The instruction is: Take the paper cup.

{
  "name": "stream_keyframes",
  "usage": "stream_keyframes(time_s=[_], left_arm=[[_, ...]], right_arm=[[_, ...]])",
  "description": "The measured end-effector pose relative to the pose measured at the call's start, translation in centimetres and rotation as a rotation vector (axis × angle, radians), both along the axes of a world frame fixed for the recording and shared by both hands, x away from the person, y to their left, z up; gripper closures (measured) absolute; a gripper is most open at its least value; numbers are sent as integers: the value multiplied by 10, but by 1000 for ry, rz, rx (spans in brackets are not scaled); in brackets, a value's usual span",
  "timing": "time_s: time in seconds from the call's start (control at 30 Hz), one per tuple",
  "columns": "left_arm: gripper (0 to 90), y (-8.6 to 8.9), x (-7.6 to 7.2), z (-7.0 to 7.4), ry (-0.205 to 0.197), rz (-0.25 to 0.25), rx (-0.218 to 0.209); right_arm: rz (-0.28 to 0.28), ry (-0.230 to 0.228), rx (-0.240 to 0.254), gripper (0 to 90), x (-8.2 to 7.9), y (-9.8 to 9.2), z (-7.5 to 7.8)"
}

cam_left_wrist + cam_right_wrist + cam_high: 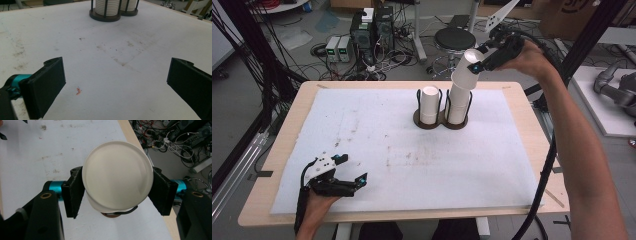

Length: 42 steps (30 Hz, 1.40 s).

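The right hand-held gripper (pixel 476 64) is being held up over the far side of the tabletop, and a white paper cup (pixel 472 61) is being gripped between its two black jaws. In the right gripper view the jaws are seen pressed against opposite sides of the cup (pixel 117 178), whose flat round bottom is being turned toward the camera. This cup is being held tilted at the top of the taller cup stack (pixel 460 95), which is standing in the right ring of a dark double holder (pixel 441 121). A shorter cup stack (pixel 429 104) is sitting in the left ring, just beside the taller one.

The left hand-held gripper (pixel 351 171) is being rested low at the near left of the tabletop with its jaws spread wide apart and nothing between them. In the left gripper view the two open jaws are seen well apart over the bare pad, with a small orange scrap (pixel 78 91) lying between them.

The wooden tabletop (pixel 282 145) is being covered almost fully by a white foam pad (pixel 362 130), marked with faint stains and scuffs; these marks are being shown most clearly in the left gripper view, where the holder (pixel 105 18) appears far off. Beyond the tabletop, the high view is showing a grey floor with a black stool (pixel 454 39), computer boxes (pixel 372 31) and tangled cables (pixel 382 62); black frame posts are standing at both sides.
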State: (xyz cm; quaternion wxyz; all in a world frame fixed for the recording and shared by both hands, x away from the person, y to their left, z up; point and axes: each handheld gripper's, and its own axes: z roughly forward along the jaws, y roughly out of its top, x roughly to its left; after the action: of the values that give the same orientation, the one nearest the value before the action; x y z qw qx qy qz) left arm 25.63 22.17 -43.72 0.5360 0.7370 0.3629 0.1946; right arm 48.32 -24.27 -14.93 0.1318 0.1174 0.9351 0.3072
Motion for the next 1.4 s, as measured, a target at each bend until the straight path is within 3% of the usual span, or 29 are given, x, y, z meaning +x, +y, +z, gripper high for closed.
stream_keyframes(time_s=[0.7,0.8,1.0,1.23,1.3,1.4], left_arm=[[18,-5,2,1,0,-23,-4],[17,-6,3,2,-3,-27,-4],[17,-7,2,2,-4,-29,-8],[18,-7,3,2,-3,-33,-7],[18,-7,3,2,-4,-33,-9],[17,-6,3,1,-6,-33,-7]], right_arm=[[88,1,47,354,-59,-8,-27],[95,-2,15,354,-66,-5,-29],[115,-6,75,353,-75,-6,-35],[121,15,76,353,-82,-6,-52],[125,11,53,353,-85,-4,-54],[138,2,62,353,-89,-2,-52]])
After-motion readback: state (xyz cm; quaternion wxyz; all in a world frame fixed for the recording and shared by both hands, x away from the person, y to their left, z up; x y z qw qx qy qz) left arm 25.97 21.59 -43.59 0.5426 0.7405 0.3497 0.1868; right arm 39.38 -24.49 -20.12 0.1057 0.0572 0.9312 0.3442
